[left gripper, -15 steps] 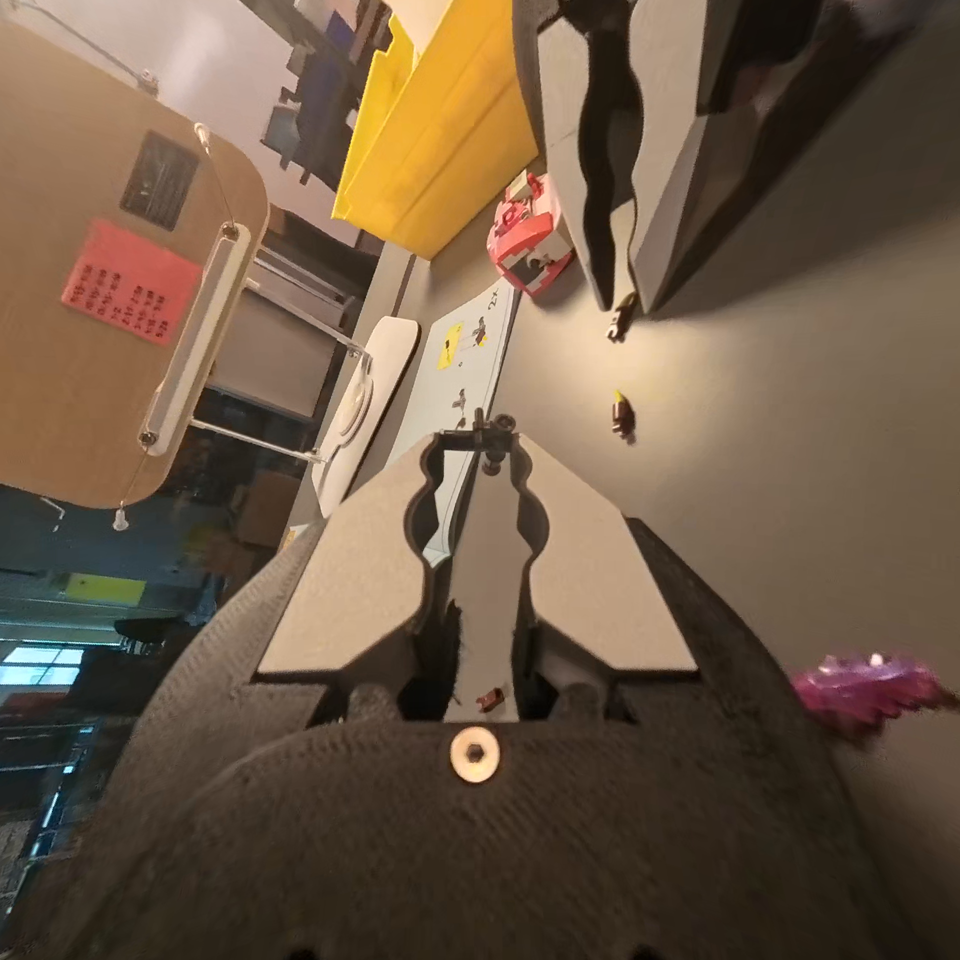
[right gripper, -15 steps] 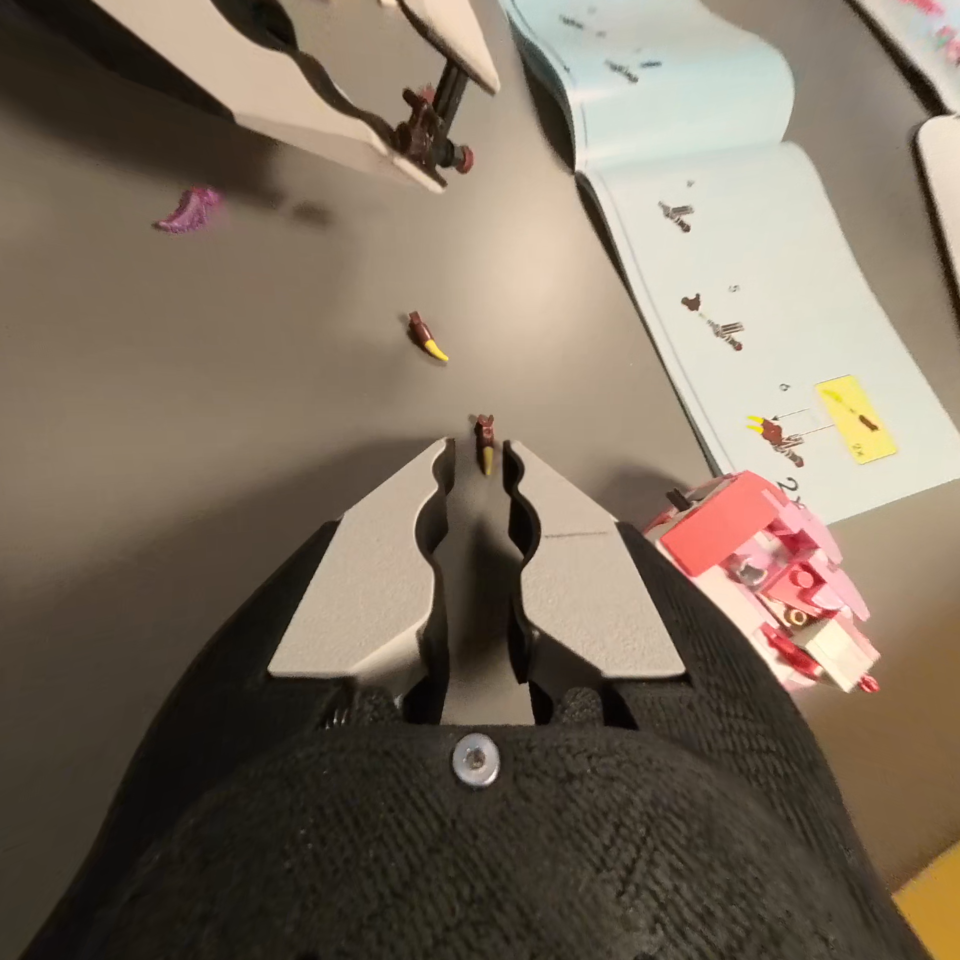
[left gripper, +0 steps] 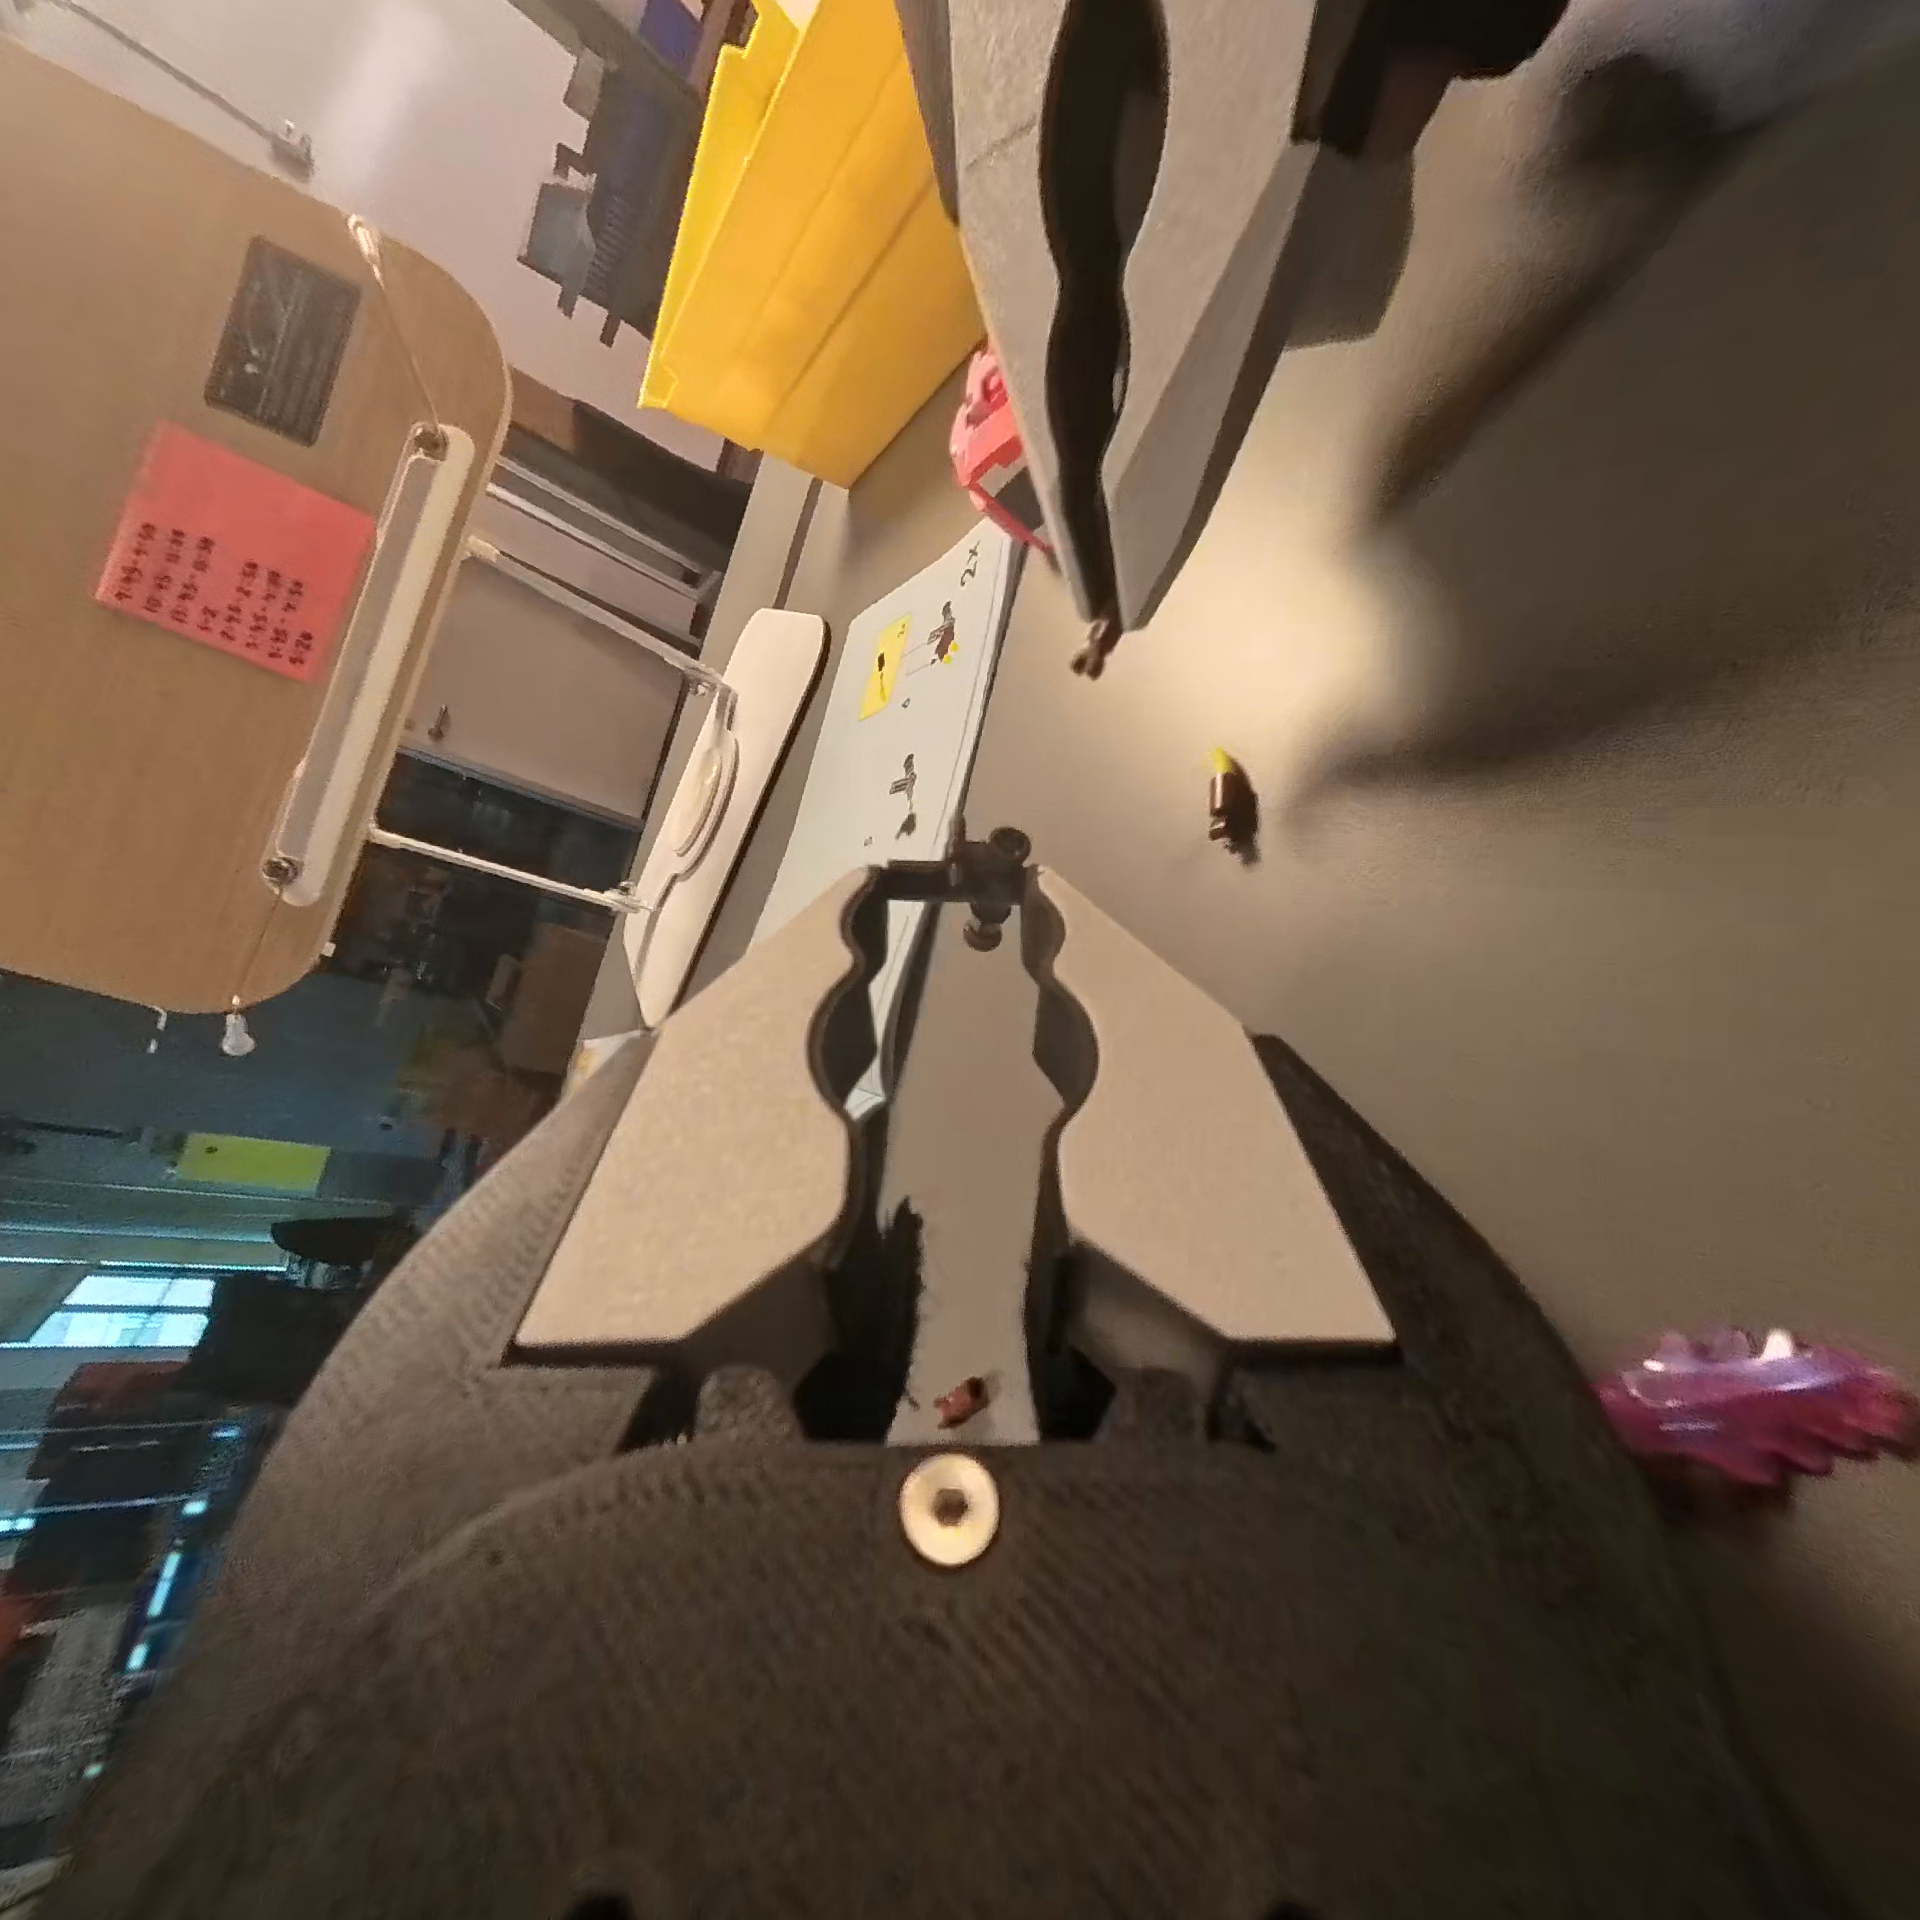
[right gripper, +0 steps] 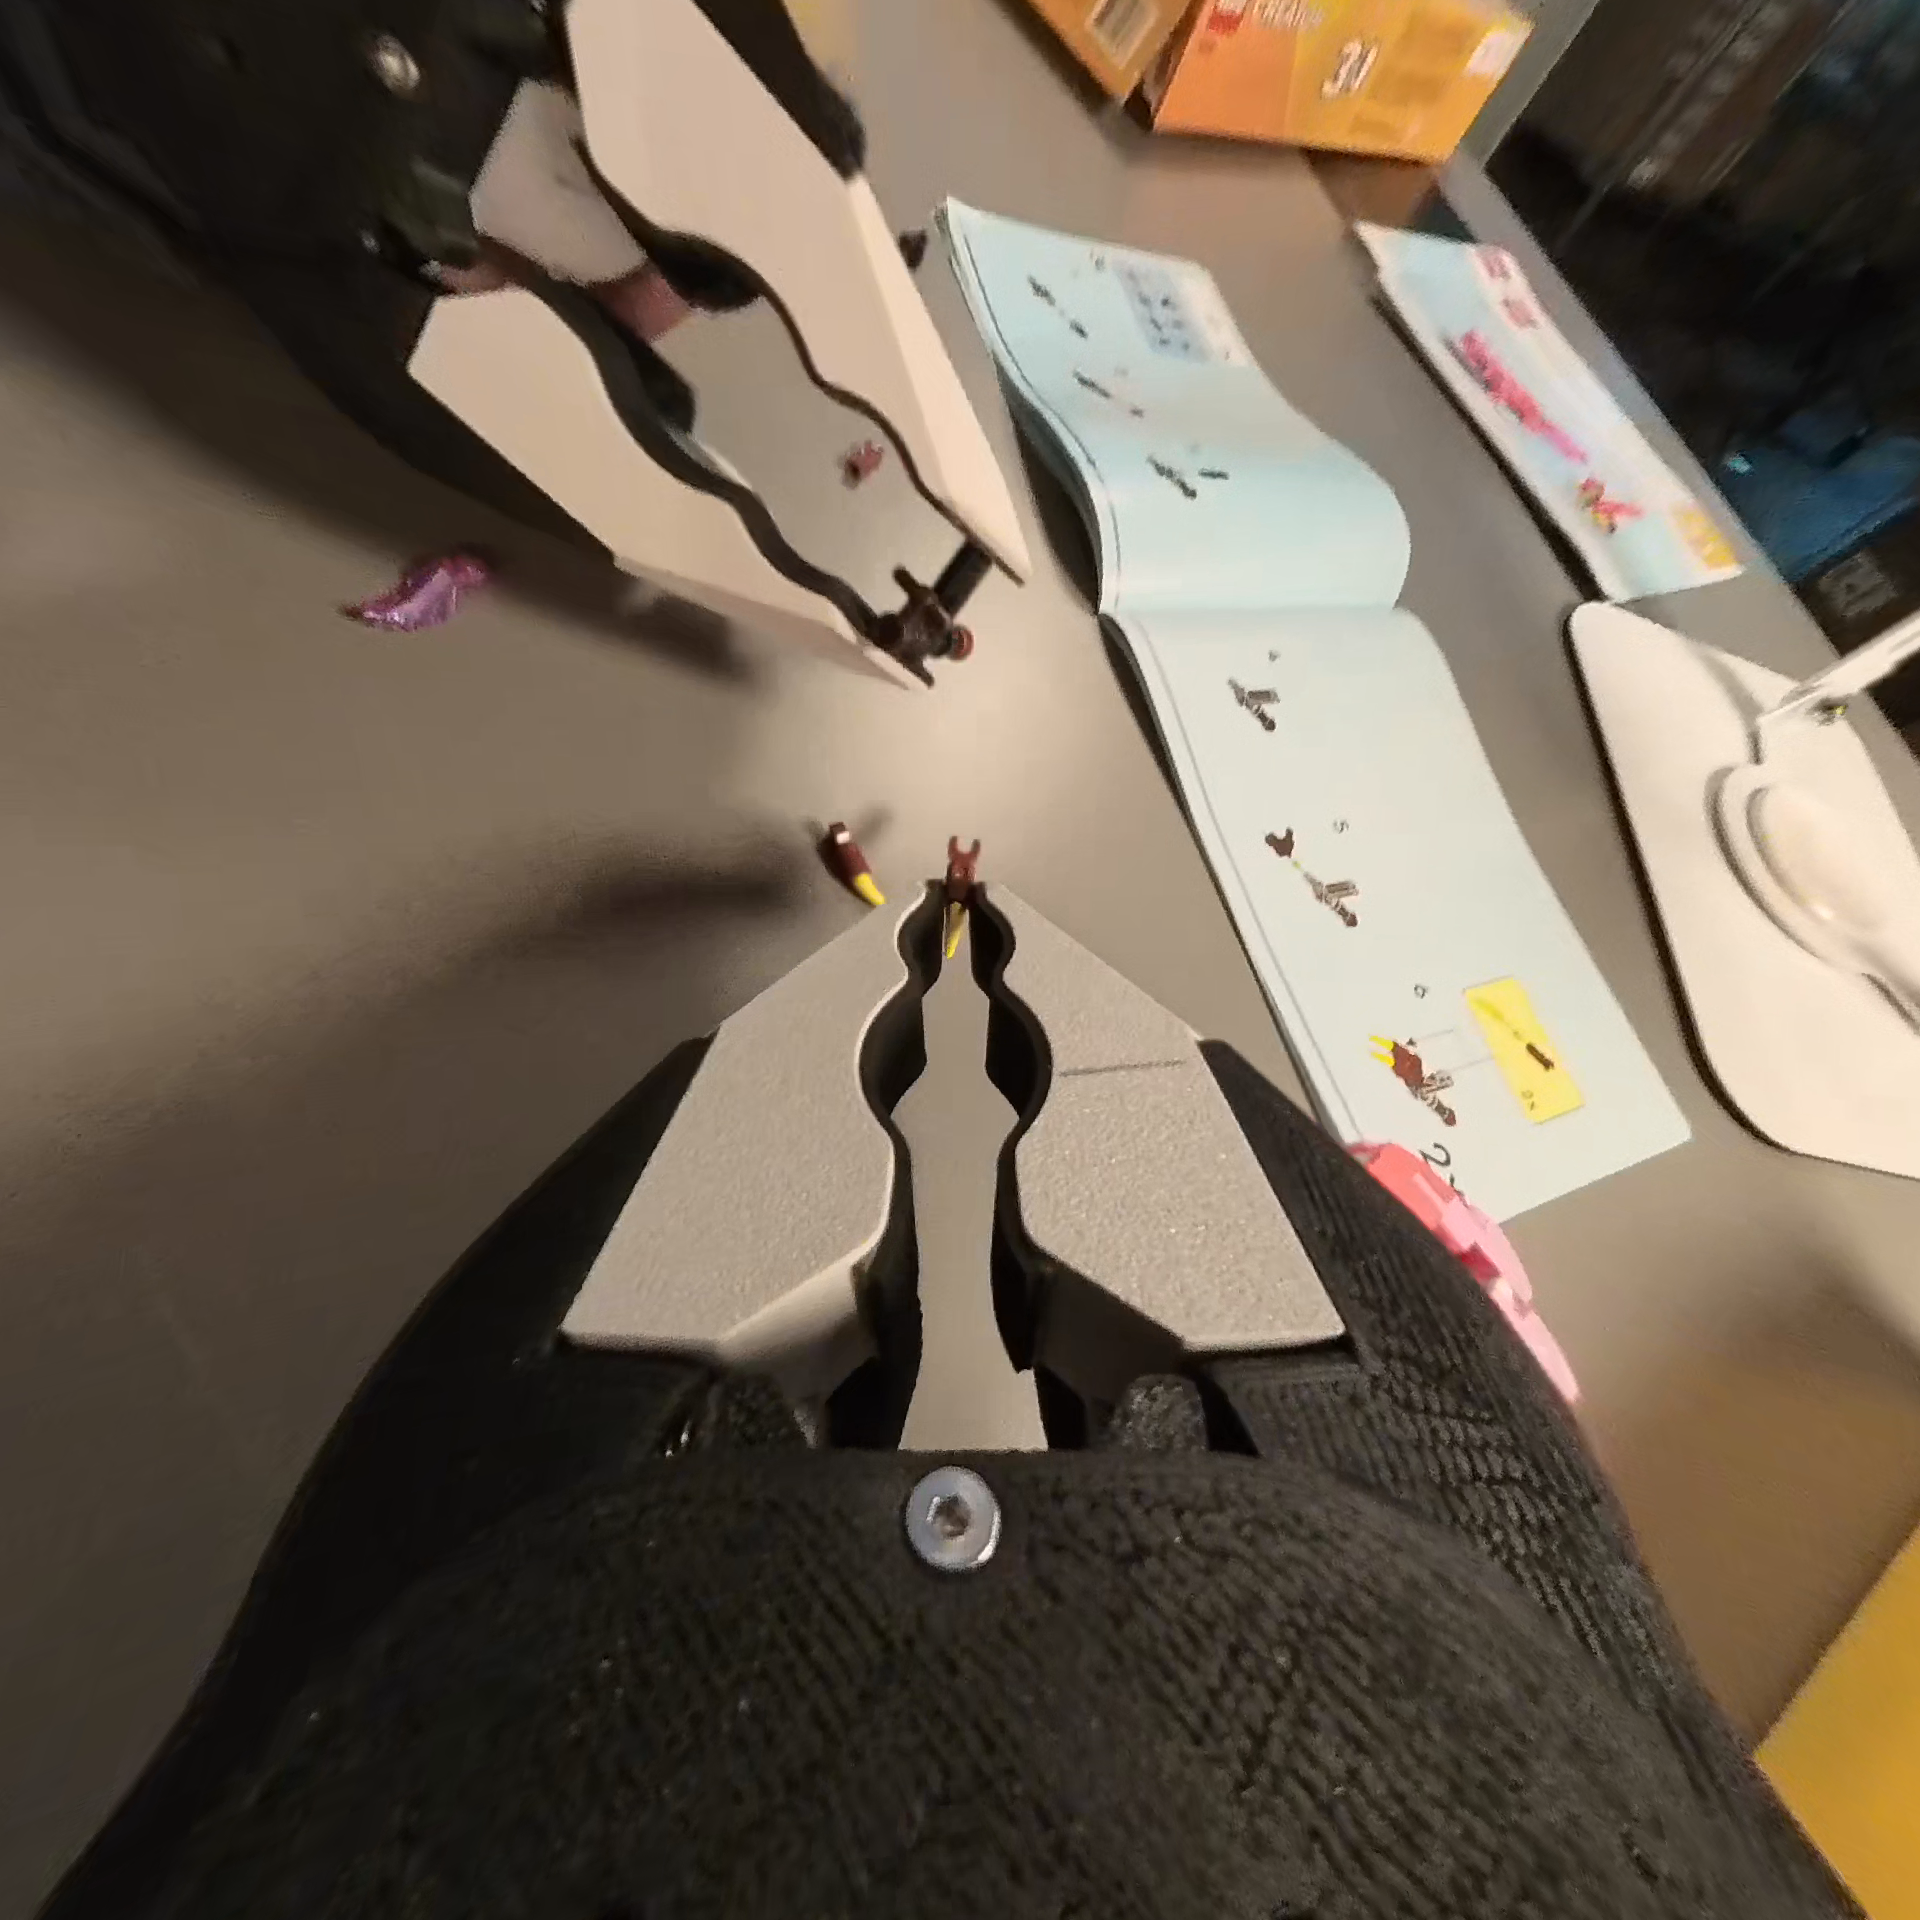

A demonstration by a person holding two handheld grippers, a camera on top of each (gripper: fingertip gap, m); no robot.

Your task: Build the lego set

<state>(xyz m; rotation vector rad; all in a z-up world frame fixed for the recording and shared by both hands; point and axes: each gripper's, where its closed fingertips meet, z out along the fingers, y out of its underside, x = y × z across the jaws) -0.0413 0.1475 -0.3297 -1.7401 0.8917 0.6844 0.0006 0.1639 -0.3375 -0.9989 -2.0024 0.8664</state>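
The pink brick model [right gripper: 1455, 1262] is mostly hidden behind the right gripper's black body, and the yellow bin [right gripper: 1849, 1704] is cut off at the corner. The orange boxes [right gripper: 1330, 73] are blurred and cropped by the top edge. The purple piece [left gripper: 1756, 1418] is smeared by blur.

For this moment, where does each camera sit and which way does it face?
Left wrist view: on the left gripper, rolled sideways, looking along the table to a yellow bin; its fingers hold a dark assembly.
Right wrist view: on the right gripper, looking down at the table; its fingers pinch a brown claw.
Shared: booklet, loose claw, both grippers.
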